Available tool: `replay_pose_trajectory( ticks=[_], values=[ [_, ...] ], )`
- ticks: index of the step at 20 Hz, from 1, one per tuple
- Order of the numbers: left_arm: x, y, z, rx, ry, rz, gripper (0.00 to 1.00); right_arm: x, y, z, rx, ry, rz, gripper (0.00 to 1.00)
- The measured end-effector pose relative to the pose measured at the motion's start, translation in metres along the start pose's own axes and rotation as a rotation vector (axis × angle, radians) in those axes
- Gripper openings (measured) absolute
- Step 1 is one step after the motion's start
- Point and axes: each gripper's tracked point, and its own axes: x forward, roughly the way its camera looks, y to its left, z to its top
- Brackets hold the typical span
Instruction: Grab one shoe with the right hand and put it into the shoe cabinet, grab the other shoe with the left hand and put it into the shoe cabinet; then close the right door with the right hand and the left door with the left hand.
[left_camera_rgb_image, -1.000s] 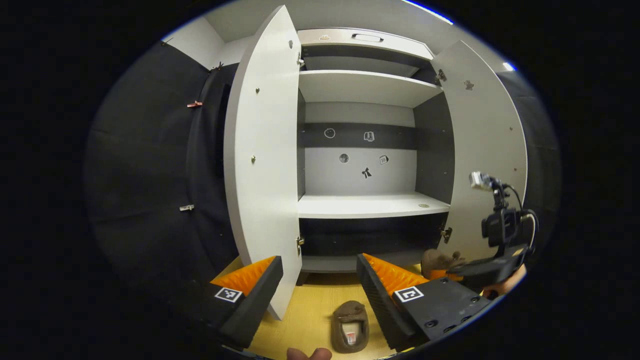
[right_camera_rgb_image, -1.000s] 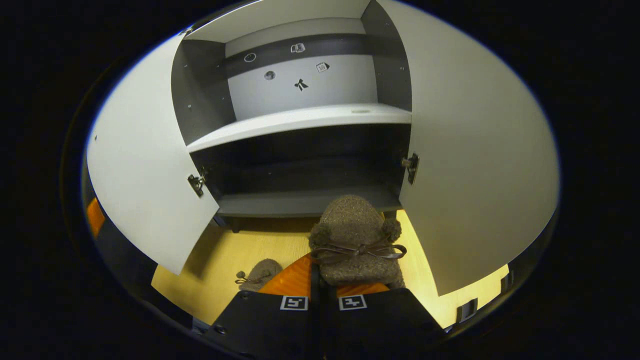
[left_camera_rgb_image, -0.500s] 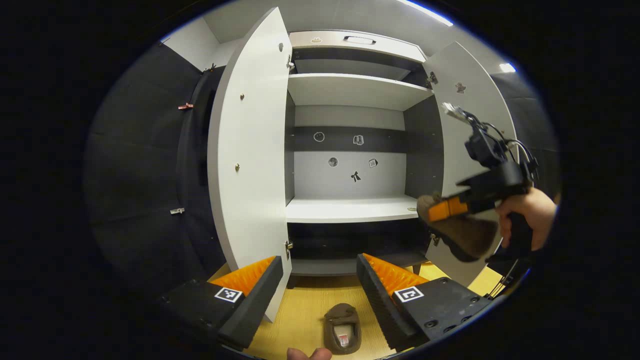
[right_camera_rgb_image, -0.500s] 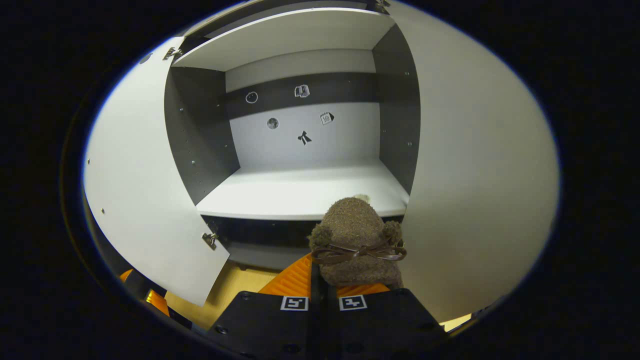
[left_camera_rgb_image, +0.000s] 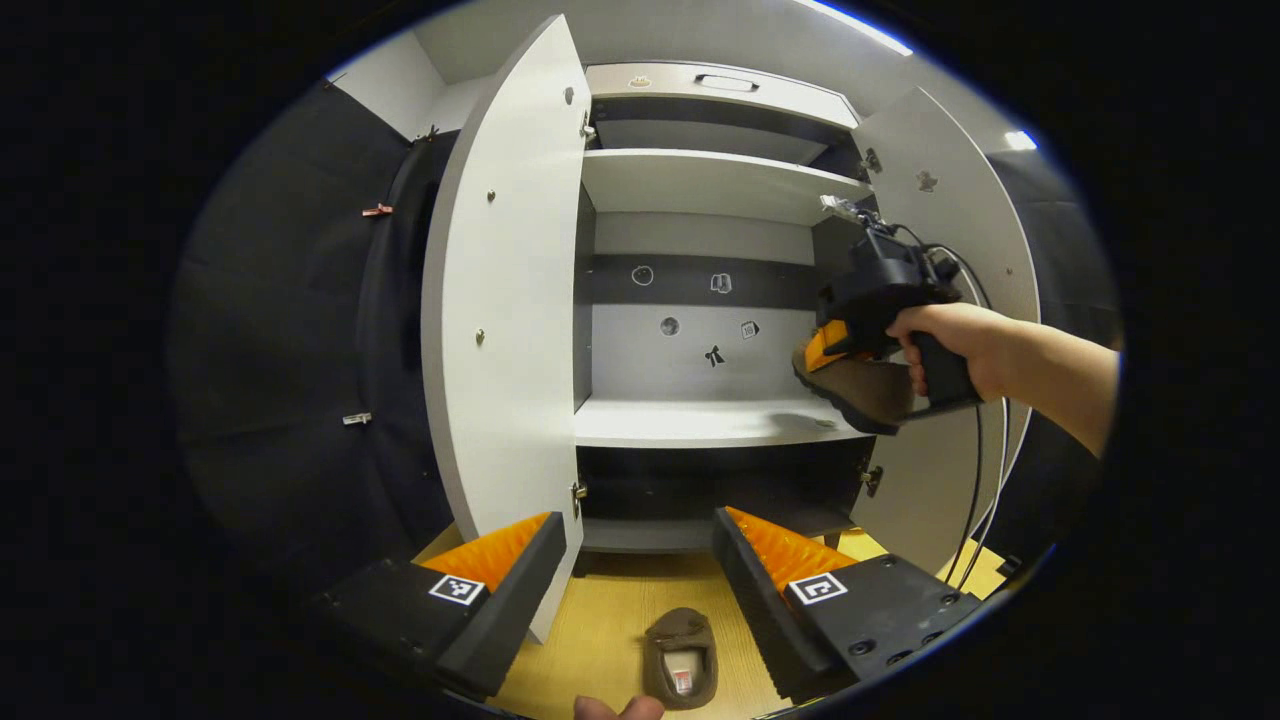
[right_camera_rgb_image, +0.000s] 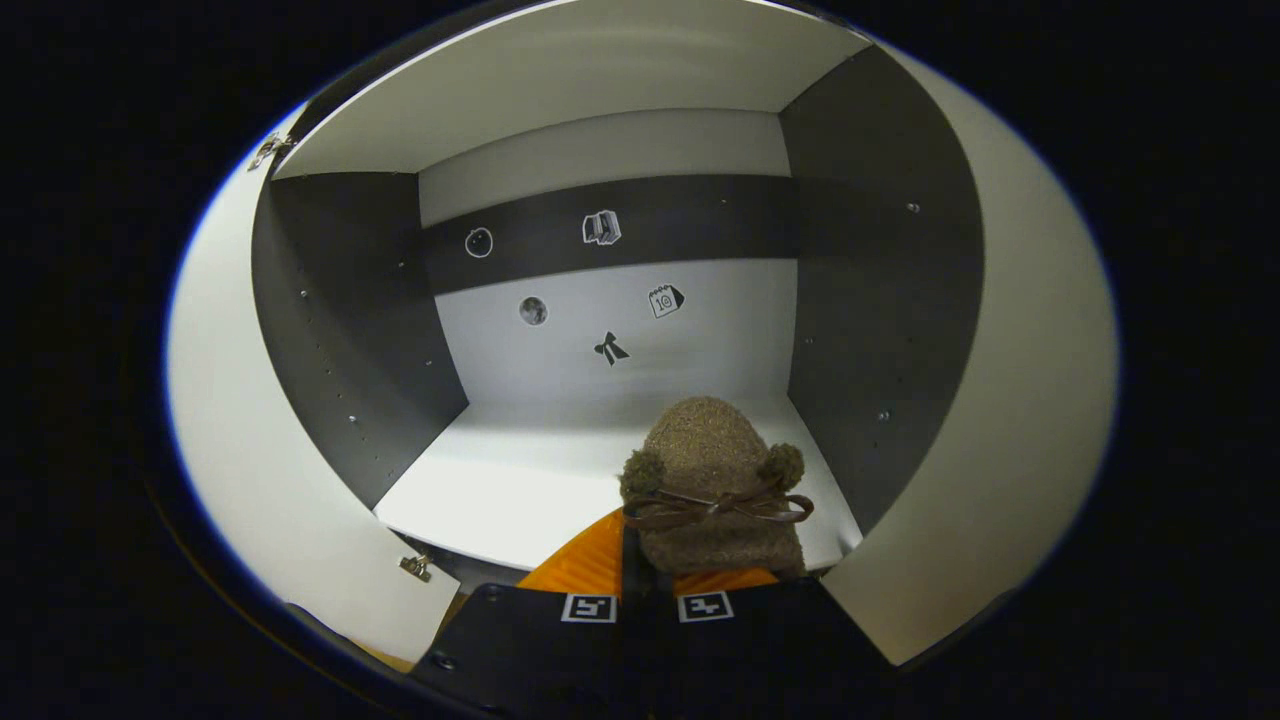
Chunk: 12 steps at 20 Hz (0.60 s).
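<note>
— Where is the fuzzy brown shoe?
— The right gripper pinches it tight between both fingers, up in the air at the front of the shoe cabinet's middle shelf.
— And the other shoe?
— It lies on the yellow floor, near the left gripper, whose fingers are spread wide apart.
— Are the doors shut?
— No, the left door and the right door both stand open

Left gripper: two wedge-shaped fingers with ridged inner faces, on black blocks bearing square black-and-white markers and round screw holes. Right gripper: a black pistol-grip body with black cables trailing below, gripped by a bare hand and bare forearm, no sleeve.
</note>
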Motion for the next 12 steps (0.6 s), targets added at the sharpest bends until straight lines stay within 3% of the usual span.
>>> replay_pose_trajectory(
  ticks=[4, 12],
  values=[
    [0.001, -0.002, -0.001, -0.010, -0.001, 0.002, 0.95, 0.046, 0.000, 0.016, -0.002, -0.006, -0.012, 0.07],
    [0.002, 0.001, -0.008, -0.026, 0.021, 0.014, 0.95, 0.119, -0.007, -0.001, 0.017, 0.055, -0.037, 0.07]
  ],
)
